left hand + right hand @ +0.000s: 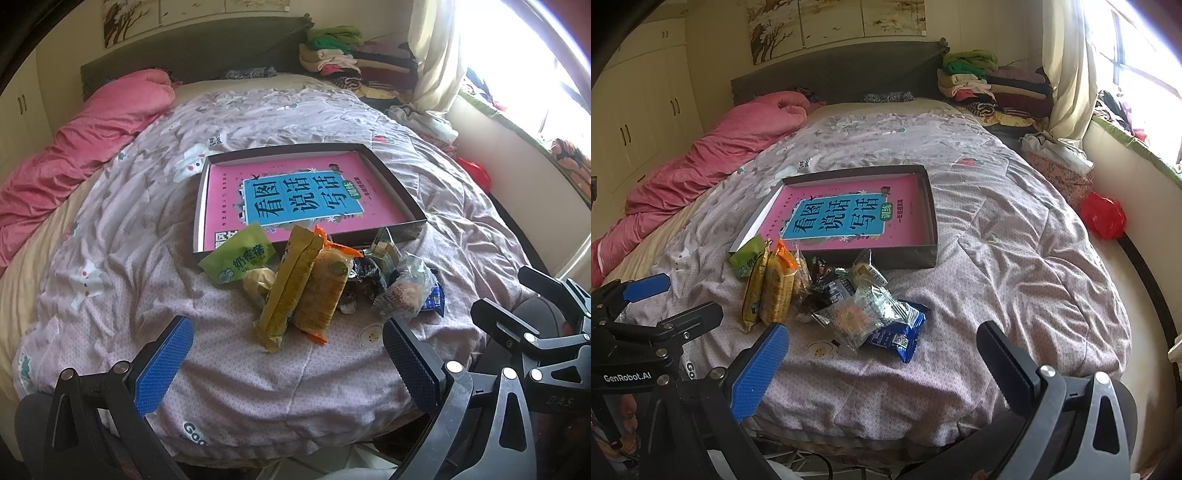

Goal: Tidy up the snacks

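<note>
A shallow dark box [410, 230] [932, 236] with a pink book lying in it sits on the bed. In front of it lies a pile of snack packets: a green one [236, 258] [748, 254], a yellow one [291, 284] [755, 288], an orange one [325, 288] [781, 284], dark ones [365, 277] [831, 290], a clear one [406, 291] [855, 317] and a blue one [434, 301] [897, 338]. My left gripper [288, 363] is open and empty, just short of the pile. My right gripper [882, 373] is open and empty, near the blue packet.
A pink quilt [92, 136] [713, 158] lies along the bed's left side. Folded clothes [343, 55] [982, 81] are stacked at the headboard's right. A red bag [1102, 216] lies by the window ledge. The right gripper's body [535, 325] shows at the left view's right edge.
</note>
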